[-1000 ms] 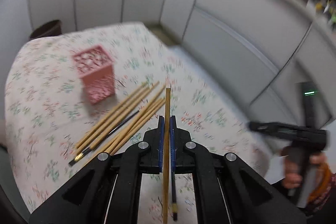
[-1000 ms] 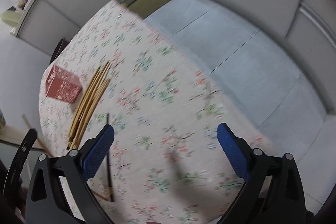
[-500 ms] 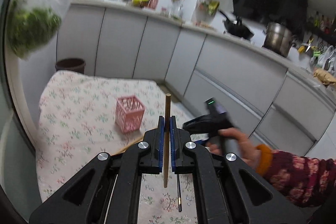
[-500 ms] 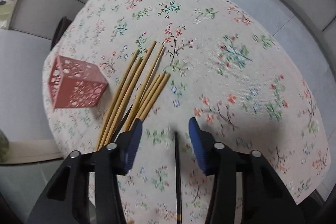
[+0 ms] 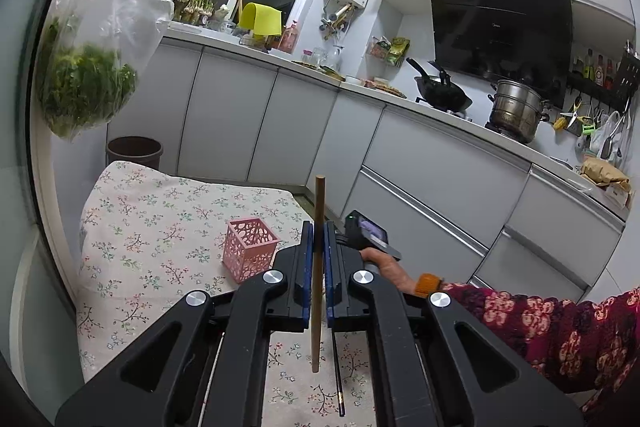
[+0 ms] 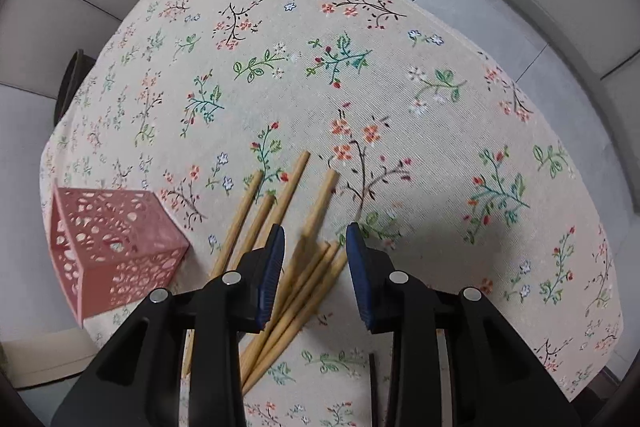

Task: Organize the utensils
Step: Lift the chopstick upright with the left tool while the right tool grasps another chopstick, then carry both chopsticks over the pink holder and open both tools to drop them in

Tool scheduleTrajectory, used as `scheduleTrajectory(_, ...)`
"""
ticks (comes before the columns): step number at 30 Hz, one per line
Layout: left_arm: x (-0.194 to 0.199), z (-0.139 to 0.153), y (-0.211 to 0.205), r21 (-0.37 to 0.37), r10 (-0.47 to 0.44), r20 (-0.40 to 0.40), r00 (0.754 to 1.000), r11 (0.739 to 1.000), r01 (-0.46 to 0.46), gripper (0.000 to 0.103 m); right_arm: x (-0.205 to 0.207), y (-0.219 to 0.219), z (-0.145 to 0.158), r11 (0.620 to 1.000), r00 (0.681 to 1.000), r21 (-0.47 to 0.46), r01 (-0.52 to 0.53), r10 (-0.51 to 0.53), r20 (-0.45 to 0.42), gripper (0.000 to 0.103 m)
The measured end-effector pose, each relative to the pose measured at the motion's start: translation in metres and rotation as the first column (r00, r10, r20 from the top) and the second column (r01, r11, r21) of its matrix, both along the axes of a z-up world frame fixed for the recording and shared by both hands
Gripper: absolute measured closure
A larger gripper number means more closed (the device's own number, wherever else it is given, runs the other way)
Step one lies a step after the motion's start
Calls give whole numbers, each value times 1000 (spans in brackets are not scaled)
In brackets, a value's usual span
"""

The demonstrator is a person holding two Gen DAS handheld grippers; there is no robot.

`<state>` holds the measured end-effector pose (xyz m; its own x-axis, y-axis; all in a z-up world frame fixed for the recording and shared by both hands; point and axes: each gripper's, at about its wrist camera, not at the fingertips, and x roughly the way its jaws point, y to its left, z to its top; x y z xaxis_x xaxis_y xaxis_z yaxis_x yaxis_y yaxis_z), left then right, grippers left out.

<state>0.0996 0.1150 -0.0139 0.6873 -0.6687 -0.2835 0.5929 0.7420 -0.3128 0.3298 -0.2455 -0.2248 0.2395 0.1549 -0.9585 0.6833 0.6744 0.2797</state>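
**Left gripper holds one chopstick; right gripper over the pile**

Left gripper: blue pads pressed tight on a single wooden chopstick, which stands nearly upright between them, top end above the fingertips, lower end hanging free over the floral tablecloth. A dark chopstick lies flat on the cloth below, partly hidden by the gripper body.

Right gripper: pointed steeply down at the table, jaws partway apart and just been closing. A fan of bamboo chopsticks lies on the cloth under it, several sticks running through the gap between the pads; one looks blurred. Cannot see either pad pressing on a stick. Two or three more sticks lie just left of the left pad.

Pink perforated holder: square, stands upright on the cloth just left of the pile, apart from it. Seen from the left wrist, the same holder sits beyond the fingertips, with a hand gripping the right tool's handle to its right.
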Motion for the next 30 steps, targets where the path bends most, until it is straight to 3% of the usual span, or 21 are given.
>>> scheduleTrajectory(2, 1, 0, 1, -3, 3, -4, 1000, 1000, -3, 99, 10, 4, -10, 1000, 1000, -3, -9, 9, -28, 74)
scheduleTrajectory(4, 1, -1, 0, -1, 5, -8, 1000, 1000, -5, 99, 14, 10, -10, 999, 1000, -47, -17, 16, -19, 93)
scheduleTrajectory(6, 2, -2, 0, 5, 8, -14, 1000, 1000, -8, 99, 14, 12, -12, 1000, 1000, -10, -28, 28, -2, 97)
scheduleTrajectory(8, 3, -3, 0, 8, 15, -20, 1000, 1000, -15, 99, 10, 11, -9, 999, 999, -29, -35, 36, 36, 97)
scheduleTrajectory(14, 4, -5, -3, 19, 31, -37, 999, 999, -30, 99, -38, 2, 24, 998, 966, 44, -51, 38, 257, 98)
scheduleTrajectory(16, 3, -5, -6, 29, 38, -40, 998, 999, -37, 99, -66, 4, 50, 996, 923, 11, -84, 73, 377, 98)
scheduleTrajectory(19, 1, -4, -10, 40, 48, -41, 998, 998, -46, 99, -110, 13, 84, 988, 859, -93, -123, 153, 488, 98)
scheduleTrajectory(23, -3, -2, -19, 56, 57, -34, 998, 997, -55, 99, -156, 25, 120, 966, 786, -214, -146, 244, 568, 98)
scheduleTrajectory(30, -3, -1, -35, 62, 83, -40, 996, 995, -81, 99, -203, 44, 156, 929, 709, -345, -134, 334, 622, 98)
